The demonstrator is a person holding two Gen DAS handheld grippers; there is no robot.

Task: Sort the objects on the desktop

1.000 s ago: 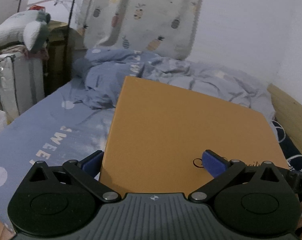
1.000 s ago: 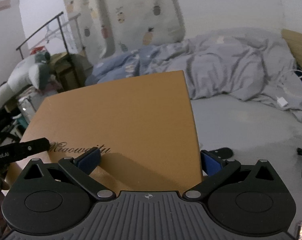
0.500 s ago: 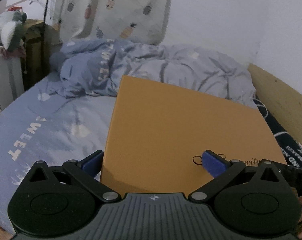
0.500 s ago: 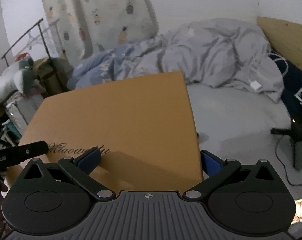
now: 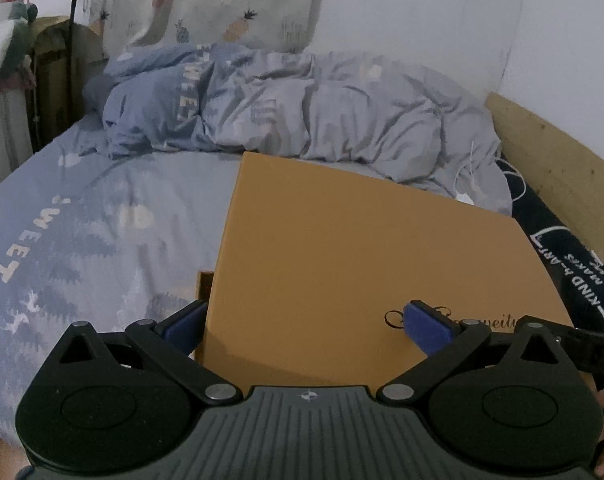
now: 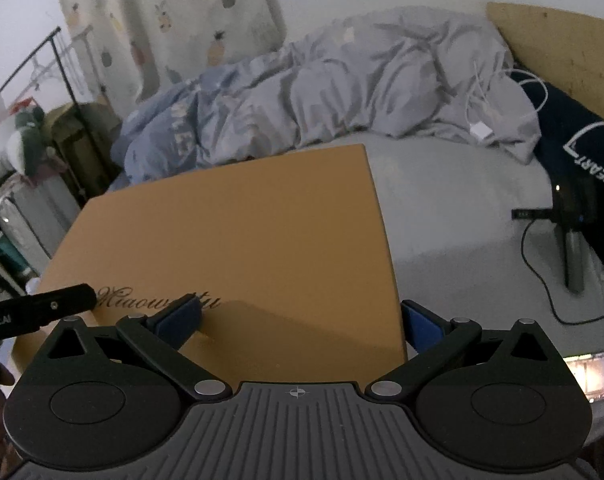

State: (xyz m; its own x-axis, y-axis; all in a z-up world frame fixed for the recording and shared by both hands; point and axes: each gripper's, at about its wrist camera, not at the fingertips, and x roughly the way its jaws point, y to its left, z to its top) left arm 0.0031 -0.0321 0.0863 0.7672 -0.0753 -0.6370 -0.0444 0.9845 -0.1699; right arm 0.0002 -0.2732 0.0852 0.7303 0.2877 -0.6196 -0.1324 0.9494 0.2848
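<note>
On my left side, the left tongs [image 5: 306, 322] stand wide apart across the near left corner of the large flat orange-brown cardboard box with a script logo [image 5: 354, 264]: one blue pad is outside its left edge and the other lies over the lid near the logo, so they clamp nothing that I can see. The box is between my two tools, over the grey-blue bed sheet with white print [image 5: 81, 232]; I cannot tell if it rests on the bed or is carried, because its bottom is hidden. A narrow lower edge shows at the left side, so I judge it is a lid over a tray, and the lid could slide up if I take only the top. It looks stiff, smooth and wide, probably light for its size, so pads may slip on the flat faces. I think the best hold is at the two near corners, one side wall in each tool. On the right, the right tongs [image 6: 297, 322] are also apart, astride the near right corner of the box, with one pad past its right edge.
</note>
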